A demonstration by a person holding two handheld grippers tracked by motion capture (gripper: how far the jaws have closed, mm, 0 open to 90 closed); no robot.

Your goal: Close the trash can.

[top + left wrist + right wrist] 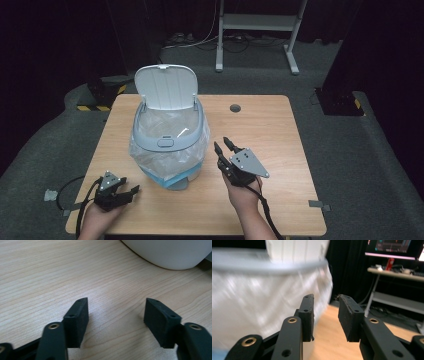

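Note:
A grey-and-white waste bin [169, 135] stands on the wooden table [270, 125]. Its lid [166, 87] is tipped up at the back, and a clear plastic liner hangs over its rim. My left gripper [129, 185] rests low at the table's front left, pointing toward the bin's base. It is open, with bare wood between the pads [116, 312], and the bin's white wall [170, 252] lies ahead. My right gripper [221, 143] hovers just right of the bin. It is open by a narrow gap with nothing in it [325, 312]. The liner [262, 295] is blurred at the left of the right gripper view.
A round cable hole [235, 108] sits near the table's far edge. Behind the table a white metal stand [257, 30] rises from the grey floor. Dark boxes lie on the floor at both sides. A desk with a monitor [392, 247] is far off.

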